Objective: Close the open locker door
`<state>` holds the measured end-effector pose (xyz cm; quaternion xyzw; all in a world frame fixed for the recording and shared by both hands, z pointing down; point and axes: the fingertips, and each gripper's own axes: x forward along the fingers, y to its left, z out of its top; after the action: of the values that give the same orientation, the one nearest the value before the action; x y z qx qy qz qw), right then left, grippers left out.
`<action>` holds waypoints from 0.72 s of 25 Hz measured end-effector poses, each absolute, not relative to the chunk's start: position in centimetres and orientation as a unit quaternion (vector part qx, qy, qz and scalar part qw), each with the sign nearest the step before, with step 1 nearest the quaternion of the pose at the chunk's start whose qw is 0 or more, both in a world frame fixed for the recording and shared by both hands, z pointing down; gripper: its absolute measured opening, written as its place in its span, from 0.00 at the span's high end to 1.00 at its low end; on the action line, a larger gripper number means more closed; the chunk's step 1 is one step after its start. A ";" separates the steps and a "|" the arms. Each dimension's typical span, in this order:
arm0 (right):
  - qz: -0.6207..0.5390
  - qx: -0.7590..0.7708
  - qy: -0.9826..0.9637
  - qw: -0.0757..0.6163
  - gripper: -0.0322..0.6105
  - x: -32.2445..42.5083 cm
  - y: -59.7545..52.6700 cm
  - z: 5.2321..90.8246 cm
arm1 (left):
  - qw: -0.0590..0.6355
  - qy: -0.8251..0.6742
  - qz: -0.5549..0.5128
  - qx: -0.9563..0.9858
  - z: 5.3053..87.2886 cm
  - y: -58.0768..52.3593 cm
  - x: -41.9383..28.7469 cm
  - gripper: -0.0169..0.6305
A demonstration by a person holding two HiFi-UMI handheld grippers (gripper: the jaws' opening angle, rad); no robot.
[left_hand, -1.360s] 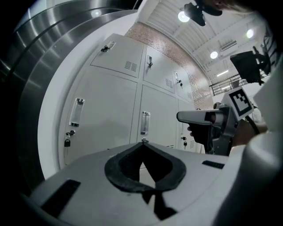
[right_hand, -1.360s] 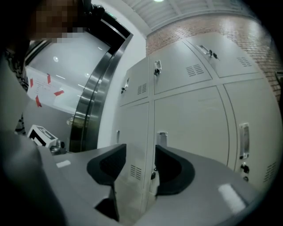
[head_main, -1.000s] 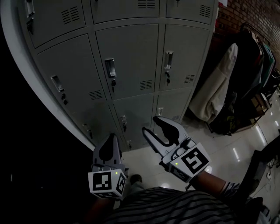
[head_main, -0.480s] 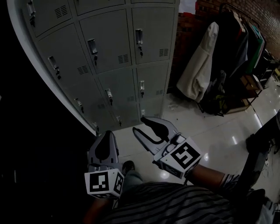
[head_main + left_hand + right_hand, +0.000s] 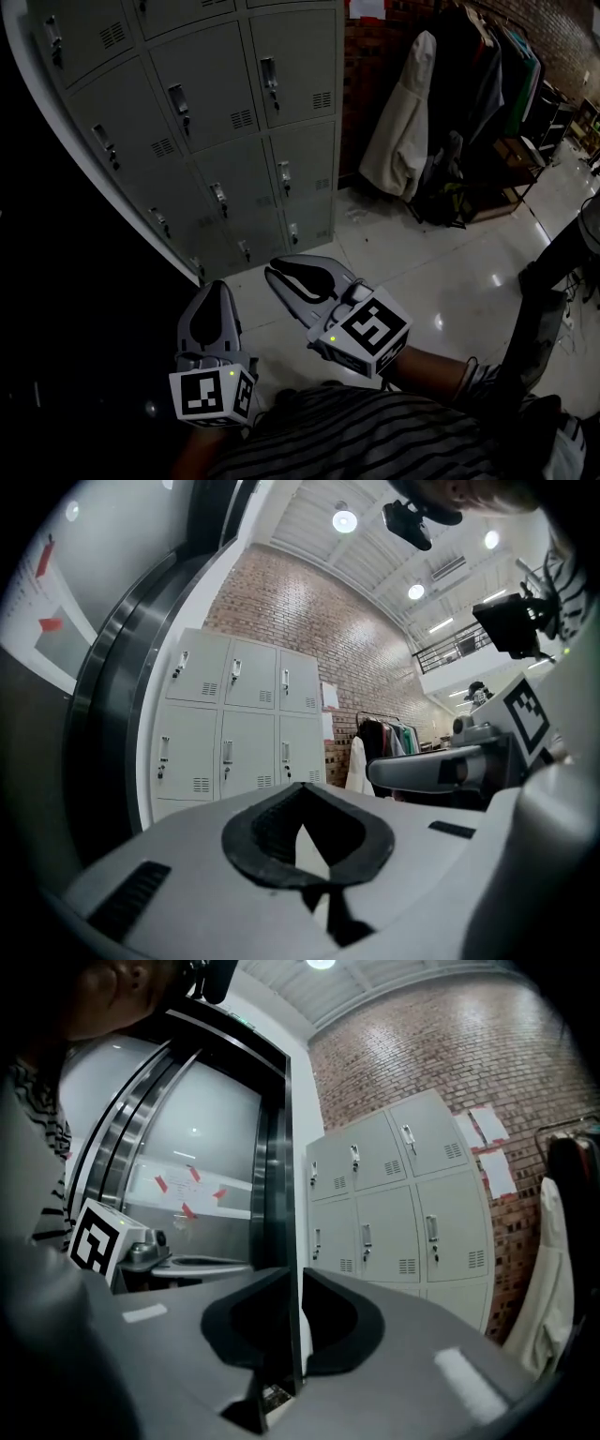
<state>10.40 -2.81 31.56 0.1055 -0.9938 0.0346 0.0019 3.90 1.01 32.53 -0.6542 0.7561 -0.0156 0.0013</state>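
Currently standing off from the locker bank (image 5: 216, 141), over a glossy floor (image 5: 441, 281). Find the left gripper (image 5: 215, 292) with its fingers (image 5: 253, 829) pressed together, tip to tip, pinching nothing. Find the right gripper (image 5: 281, 274) closing, with its fingers (image 5: 342, 1321) down to a thin slit. See nothing between them, only background through the gap.

Look for the open locker door and find none. See every door in the head view and in both gripper views sitting flush, with a latch on its left edge. Cannot rule out an open one beyond the frames. Judge the closing as likely done, or else the target as out of view.

Place the bank ahead of the fingers and to their left, well apart, with no contact. Read each door's long axis as upright, so crosswise to the pointing direction of both sets of fingers. Judge the left gripper slightly nearer the bank's foot than the right gripper, the latter set more toward the coat rack (image 5: 412, 112) on the right. Treat that margin as small and uncertain.

For any push still needed, expect a reach forward and leftward first. Then expect a flat push on the latch side, away from the hinge. Watch for snagging a latch with the fingers.
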 end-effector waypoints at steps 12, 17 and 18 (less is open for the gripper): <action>0.058 0.100 -0.993 -0.015 0.95 3.2 4.3 30.4 | 0.013 0.739 -0.024 -0.673 31.5 7.0 -1.5 0.97; 0.071 0.111 -0.991 -0.021 0.95 2.2 5.8 29.9 | -0.007 0.730 -0.018 -0.683 32.6 8.1 -2.0 0.97; 0.070 0.112 -0.991 -0.022 0.95 2.0 6.0 29.8 | -0.012 0.728 -0.017 -0.685 32.7 8.2 -2.0 0.97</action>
<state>2.01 5.96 29.80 0.1120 -0.9910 0.0699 -0.0223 -2.00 8.20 32.73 -0.6854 0.7279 -0.0172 -0.0122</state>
